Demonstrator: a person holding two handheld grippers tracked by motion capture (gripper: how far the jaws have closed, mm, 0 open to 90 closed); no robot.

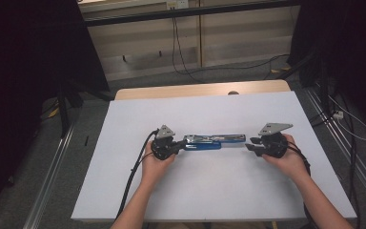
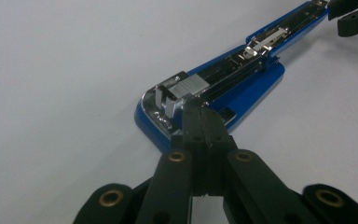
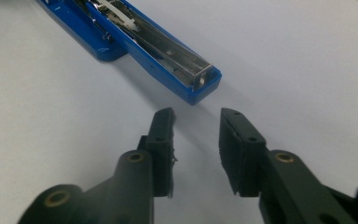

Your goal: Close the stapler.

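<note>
A blue stapler (image 1: 209, 141) lies swung open flat on the white tabletop (image 1: 209, 191), its metal staple channel facing up. My left gripper (image 1: 183, 144) is shut, pads together, and its tips rest on the stapler's (image 2: 242, 79) hinge end. In the left gripper view that gripper (image 2: 201, 116) has no gap between its jaws, and nothing shows between them. My right gripper (image 1: 249, 144) is at the stapler's other end. In the right gripper view it (image 3: 196, 116) stands open, and the blue tip of the stapler (image 3: 168, 56) lies just ahead of the jaws, not between them.
A person's hands and forearms come in from the table's near edge. The table's wooden far edge (image 1: 200, 89) lies beyond the white surface. Cables (image 1: 181, 57) run across the floor behind, with metal rails (image 1: 52, 167) on the left side and dark curtains on both sides.
</note>
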